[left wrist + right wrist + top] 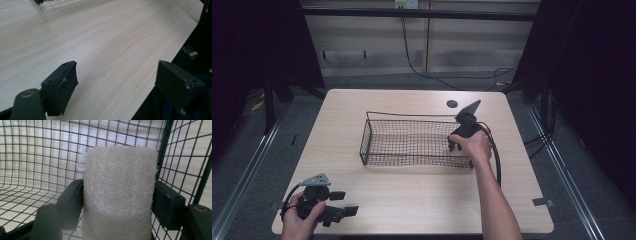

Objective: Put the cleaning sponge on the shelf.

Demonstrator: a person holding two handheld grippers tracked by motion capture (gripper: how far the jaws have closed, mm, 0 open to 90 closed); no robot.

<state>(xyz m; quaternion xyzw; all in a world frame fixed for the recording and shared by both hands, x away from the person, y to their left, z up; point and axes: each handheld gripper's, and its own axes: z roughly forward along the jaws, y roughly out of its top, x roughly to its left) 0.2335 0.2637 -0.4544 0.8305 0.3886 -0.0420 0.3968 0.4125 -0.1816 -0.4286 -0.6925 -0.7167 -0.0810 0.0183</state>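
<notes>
A black wire basket [367, 137] stands in the middle of the wooden table [412, 195]. My right gripper [453, 146] reaches down into the basket's right end. In the right gripper view, my right gripper [118, 202] has both black pads against the sides of a pale, fibrous loofah sponge [120, 185], which stands upright close to the basket's mesh corner [165, 150]. My left gripper [344, 203] rests near the table's front left corner, far from the basket. In the left gripper view, my left gripper [117, 75] is wide open over bare wood, with nothing between its jaws.
A dark round spot [452, 104] marks the table behind the basket. Cables run across the floor beyond the table's far edge. A piece of grey tape [543, 202] sits at the front right corner. The table's front edge [160, 75] lies just under my left gripper.
</notes>
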